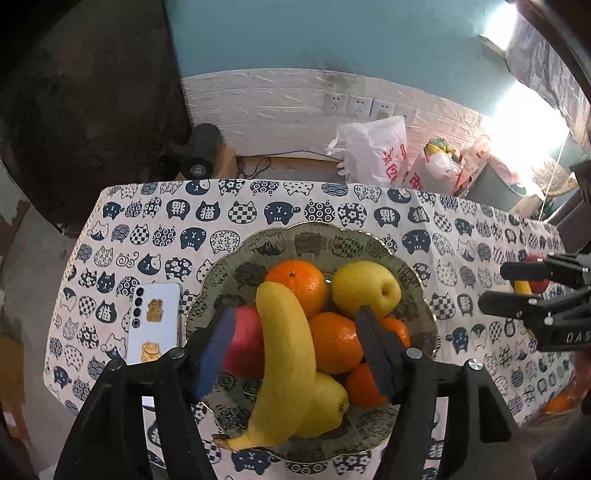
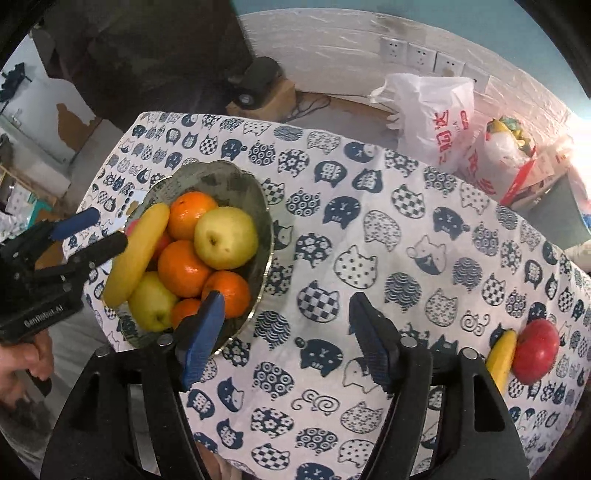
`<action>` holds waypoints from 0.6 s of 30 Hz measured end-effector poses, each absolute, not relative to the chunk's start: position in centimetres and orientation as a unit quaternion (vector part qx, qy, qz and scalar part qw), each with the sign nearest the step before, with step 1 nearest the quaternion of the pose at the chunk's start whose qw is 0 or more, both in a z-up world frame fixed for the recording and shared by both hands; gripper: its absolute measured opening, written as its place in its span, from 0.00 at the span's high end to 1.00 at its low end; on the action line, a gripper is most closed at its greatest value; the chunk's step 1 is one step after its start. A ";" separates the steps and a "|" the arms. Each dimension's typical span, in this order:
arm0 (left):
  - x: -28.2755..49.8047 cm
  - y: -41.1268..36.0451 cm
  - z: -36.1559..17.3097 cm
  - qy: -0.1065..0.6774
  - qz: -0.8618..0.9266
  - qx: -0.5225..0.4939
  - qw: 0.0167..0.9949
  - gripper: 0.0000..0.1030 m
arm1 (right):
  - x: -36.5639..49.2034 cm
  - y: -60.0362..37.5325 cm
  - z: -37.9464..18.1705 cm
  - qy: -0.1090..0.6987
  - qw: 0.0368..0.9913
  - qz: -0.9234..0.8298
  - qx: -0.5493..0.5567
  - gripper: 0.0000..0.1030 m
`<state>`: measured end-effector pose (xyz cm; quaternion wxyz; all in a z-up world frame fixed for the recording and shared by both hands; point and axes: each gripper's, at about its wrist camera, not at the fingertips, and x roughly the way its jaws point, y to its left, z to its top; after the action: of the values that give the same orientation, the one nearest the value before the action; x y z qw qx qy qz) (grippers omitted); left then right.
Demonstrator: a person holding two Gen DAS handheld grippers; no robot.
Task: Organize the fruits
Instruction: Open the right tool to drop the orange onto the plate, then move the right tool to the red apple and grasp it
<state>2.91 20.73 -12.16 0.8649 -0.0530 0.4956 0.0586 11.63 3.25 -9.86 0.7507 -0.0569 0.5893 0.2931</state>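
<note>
On cat-print tablecloth (image 2: 369, 229), at 10 o'clock: glass bowl (image 2: 255, 206) piled with oranges, pears, banana (image 2: 136, 251). At 4 o'clock: loose banana (image 2: 502, 354) touching red apple (image 2: 535, 350), likely next. Left gripper (image 1: 295, 332) spread above bowl, grasping nothing. Right gripper (image 2: 284, 332) spread, unloaded.

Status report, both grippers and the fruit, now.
Left gripper open over bowl, empty. Right gripper open, empty. Banana and red apple loose on tablecloth. Nothing blocking.

A teal wall (image 1: 332, 33) tops white brick-textured panelling (image 1: 280, 107) with sockets (image 1: 358, 105). Glare at upper right, perhaps a window (image 1: 524, 110). Plastic bags (image 1: 373, 151) sit behind the cat-print tablecloth (image 2: 369, 229).
</note>
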 end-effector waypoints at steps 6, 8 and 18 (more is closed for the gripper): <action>3.5 19.1 -11.2 0.490 0.044 -0.071 0.868 0.28 | 11.4 1.2 -9.3 0.585 0.757 0.284 -0.060 0.28; 3.8 18.1 -10.8 0.489 0.038 -0.067 0.869 0.25 | 11.2 0.5 -9.1 0.582 0.761 0.276 -0.070 0.27; 5.9 12.0 -9.6 0.490 0.005 -0.027 0.872 0.21 | 11.6 -6.2 -8.1 0.585 0.776 0.226 -0.069 0.27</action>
<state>5.87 12.03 -9.63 0.8715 -0.0268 0.4896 0.0047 11.57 -6.19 -8.14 0.7762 -0.0692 0.5846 0.2260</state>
